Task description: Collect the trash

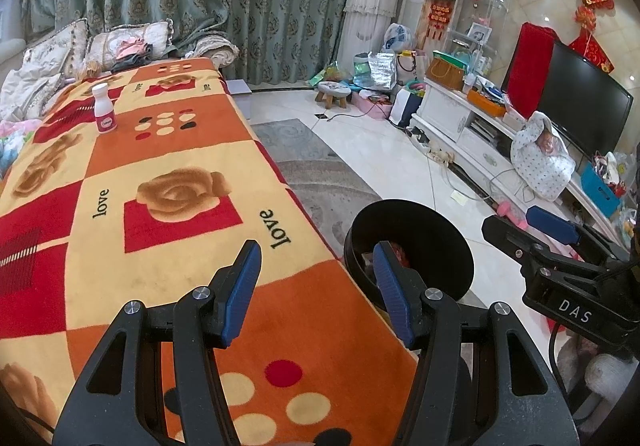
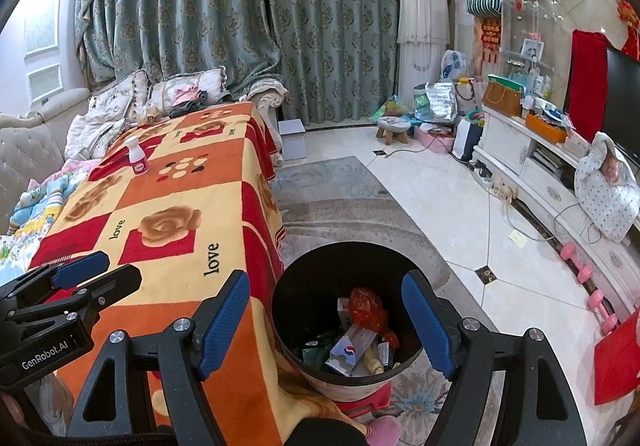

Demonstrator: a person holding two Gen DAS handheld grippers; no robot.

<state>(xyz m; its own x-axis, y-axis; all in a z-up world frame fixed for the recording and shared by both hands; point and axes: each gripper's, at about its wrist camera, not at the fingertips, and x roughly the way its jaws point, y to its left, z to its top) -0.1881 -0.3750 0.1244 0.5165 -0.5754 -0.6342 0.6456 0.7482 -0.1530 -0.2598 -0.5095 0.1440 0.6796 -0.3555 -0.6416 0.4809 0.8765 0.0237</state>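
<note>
Two claws in play here, both spread wide and holding nothing. Biggest thing around is the long table covered in an orange, red and cream rose-patterned blanket with "love" printed on it (image 1: 172, 182). Next down is the round black plastic trash bin (image 2: 348, 310), sitting on the floor right against the table's near corner; it's got stuff in it already, a crumpled red plastic wrapper (image 2: 366, 308) on top of a white carton with a red-and-blue logo (image 2: 352, 352).

The right claw (image 2: 326, 326) hangs right over the bin's open mouth, blue pads (image 2: 428, 326) well apart, touching nothing. The left claw (image 1: 316, 294) hovers above the table's near edge, empty too, with its right finger overlapping the bin rim in the left wrist view.

Smallest: a little white plastic bottle with a pink label (image 1: 103, 108), standing upright way at the far end of the table, well apart from both claws.
</note>
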